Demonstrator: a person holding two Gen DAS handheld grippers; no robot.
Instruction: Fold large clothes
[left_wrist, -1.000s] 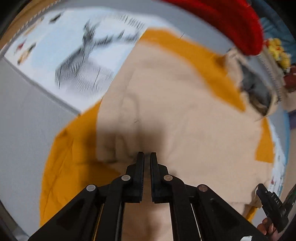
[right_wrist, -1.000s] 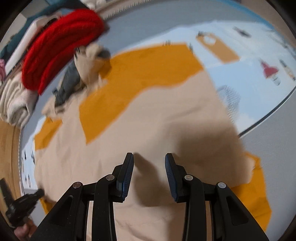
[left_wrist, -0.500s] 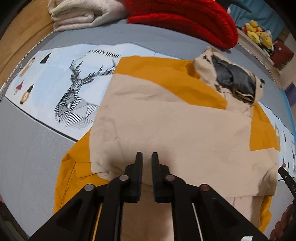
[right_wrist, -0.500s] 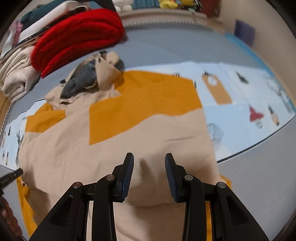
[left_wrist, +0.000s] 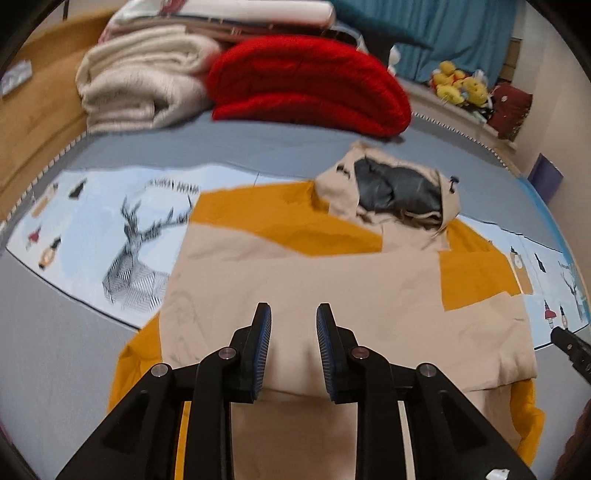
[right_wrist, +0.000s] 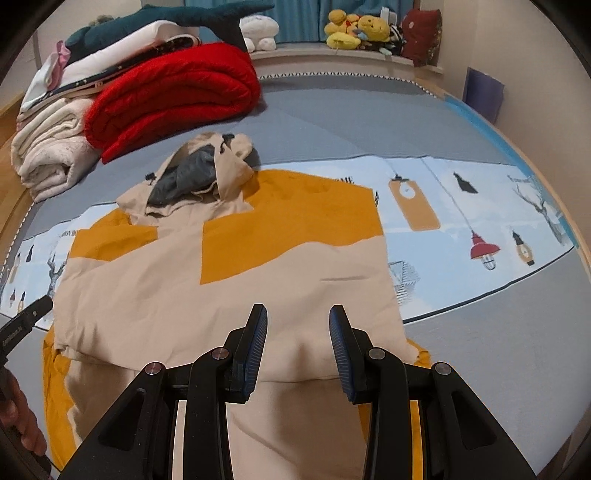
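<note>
A beige and orange hooded jacket (left_wrist: 332, 280) (right_wrist: 221, 280) lies flat on the bed, its lower part folded up over the body. Its hood (left_wrist: 395, 192) (right_wrist: 192, 177), lined in grey, points toward the blankets. My left gripper (left_wrist: 293, 328) hovers above the folded near edge; its jaws are opening and nothing is between them. My right gripper (right_wrist: 298, 332) hangs over the same edge further right, open and empty. Each view catches the other gripper's tip at its edge, with part of a hand below it.
A red blanket (left_wrist: 306, 88) (right_wrist: 173, 96) and a cream blanket (left_wrist: 144, 88) (right_wrist: 48, 155) are stacked beyond the hood. Plush toys (right_wrist: 354, 29) line the far ledge. The printed grey and blue bedsheet (right_wrist: 480, 206) extends right; a wooden bed frame (left_wrist: 33, 122) runs along the left.
Both grippers have lifted and drawn back from the jacket, so the blankets come into view. The left jaws went from shut to parted. The right jaws kept their gap.
</note>
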